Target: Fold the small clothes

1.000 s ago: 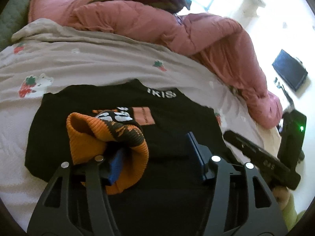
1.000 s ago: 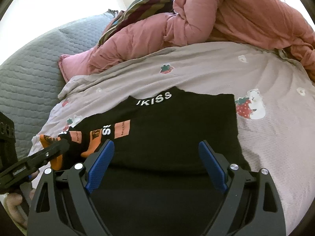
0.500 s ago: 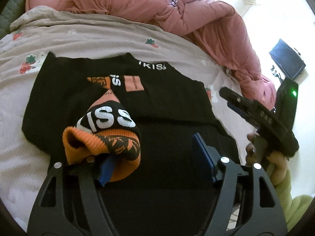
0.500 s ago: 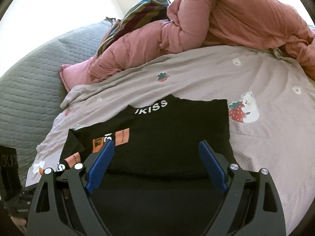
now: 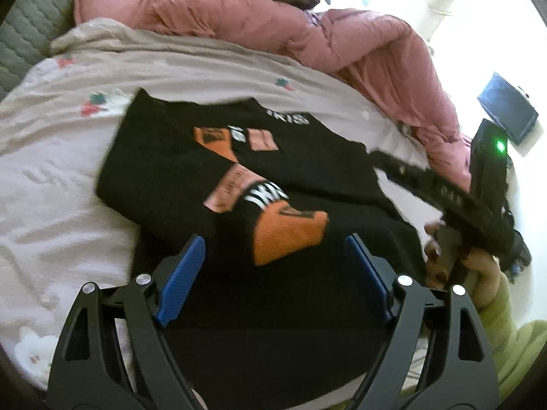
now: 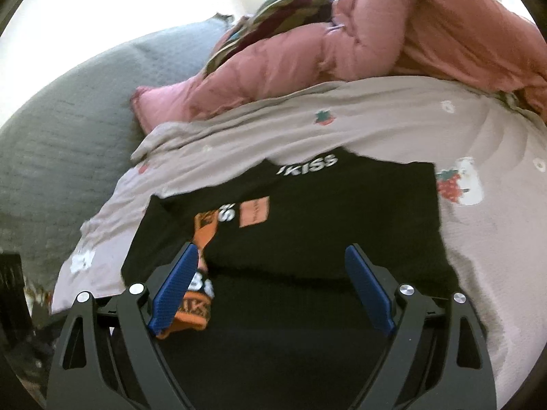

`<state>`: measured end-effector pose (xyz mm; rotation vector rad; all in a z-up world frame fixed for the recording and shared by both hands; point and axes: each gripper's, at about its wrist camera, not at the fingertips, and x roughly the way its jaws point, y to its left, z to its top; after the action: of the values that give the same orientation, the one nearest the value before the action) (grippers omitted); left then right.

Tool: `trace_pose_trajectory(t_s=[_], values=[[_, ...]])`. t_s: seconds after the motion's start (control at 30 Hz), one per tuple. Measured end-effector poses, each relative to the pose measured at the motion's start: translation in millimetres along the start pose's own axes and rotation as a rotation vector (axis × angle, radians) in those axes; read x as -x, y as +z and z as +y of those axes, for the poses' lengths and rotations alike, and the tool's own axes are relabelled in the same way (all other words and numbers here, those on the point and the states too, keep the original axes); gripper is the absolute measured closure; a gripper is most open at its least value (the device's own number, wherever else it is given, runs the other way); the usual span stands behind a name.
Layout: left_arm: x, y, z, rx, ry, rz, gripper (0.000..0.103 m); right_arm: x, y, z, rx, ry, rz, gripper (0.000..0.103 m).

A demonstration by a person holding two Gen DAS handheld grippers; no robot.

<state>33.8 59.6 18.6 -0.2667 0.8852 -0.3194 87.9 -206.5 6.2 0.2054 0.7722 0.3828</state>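
Observation:
A black sweater with white lettering at the collar lies flat on the bed. One sleeve is folded across its front, and the orange cuff rests on the black body. My left gripper hovers just short of the cuff. Its jaws are opening, and the blue pads touch nothing. In the right wrist view the same sweater fills the middle. There the cuff shows behind the left finger. My right gripper stands open and empty over the hem. It also shows from the side as the right gripper.
A pale sheet printed with strawberries covers the bed. A bunched pink duvet and a striped cloth lie along the far side. A grey quilted cover is at the left. A dark flat device lies on the floor.
My left gripper let go of the orange cuff and its jaws widened. The cuff dropped flat onto the sweater's front. The right wrist view swung left.

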Motion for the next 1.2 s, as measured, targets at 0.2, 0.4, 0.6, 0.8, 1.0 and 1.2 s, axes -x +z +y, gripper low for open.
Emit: trace_pose_trajectory(t_s=[0.2,0.4,0.6,0.8,1.0,1.2], values=[[14.3,5.0,23.8,0.018,0.156,-0.080,0.027,-9.0,-18.1,27.1,0.039,0.072,0.074,0.016],[20.7,2.7,53.2,0.067,0.214,-0.109,0.027,-28.4,-42.4,50.5,0.060,0.134,0.172,0.016],[18.7,-2.2,59.9,0.082,0.202,-0.105,0.027,-51.9,-57.0,73.0,0.095,0.135,0.224,0.016],[14.0,-1.9,61.8,0.089,0.196,-0.102,0.027,-64.9,-53.7,79.9,0.104,0.161,0.227,0.039],[10.7,-2.7,64.3,0.095,0.196,-0.096,0.027,-63.3,-40.1,76.3,0.127,0.177,0.185,0.082],[8.8,-0.5,64.0,0.092,0.204,-0.098,0.027,-46.1,-10.6,57.5,0.118,0.172,0.103,0.086]])
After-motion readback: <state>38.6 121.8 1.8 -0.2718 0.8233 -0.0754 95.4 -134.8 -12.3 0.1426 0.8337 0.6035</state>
